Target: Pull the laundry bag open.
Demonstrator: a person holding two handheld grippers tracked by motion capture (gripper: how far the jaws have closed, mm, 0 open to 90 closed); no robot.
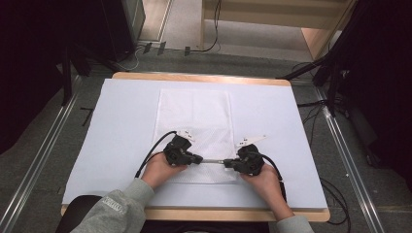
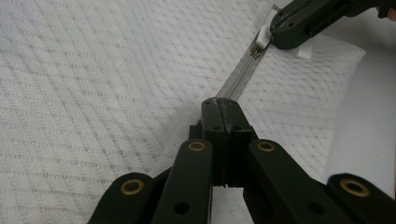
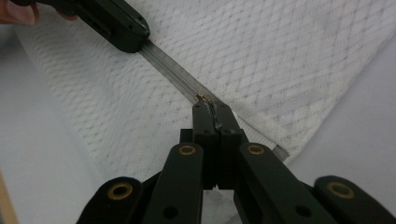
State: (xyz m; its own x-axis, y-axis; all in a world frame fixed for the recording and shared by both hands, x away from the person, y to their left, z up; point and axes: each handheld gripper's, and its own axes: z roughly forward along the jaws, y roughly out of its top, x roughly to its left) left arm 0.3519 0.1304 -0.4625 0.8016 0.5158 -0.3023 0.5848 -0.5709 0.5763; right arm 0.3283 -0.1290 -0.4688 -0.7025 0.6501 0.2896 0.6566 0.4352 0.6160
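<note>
- Your left claw (image 1: 200, 159) sits over the near left part of the mesh bag (image 1: 194, 116), jaws pressed together on the zipper (image 1: 213, 161) tape; your hand wraps the claw's body from below.
- In the left gripper view your left claw (image 2: 223, 106) is clamped on the grey tape, which runs away up to the right.
- The bag lies flat in the middle of the white tabletop (image 1: 121, 126), its zipper along the near edge, stretched straight between your two claws.
- The brass slider (image 3: 201, 97) sits just beyond the tips of your right claw (image 3: 215, 109).
- Your right claw (image 1: 227, 164) faces the left one, jaws together and pinching the zipper at the slider, near the bag's right corner.
</note>
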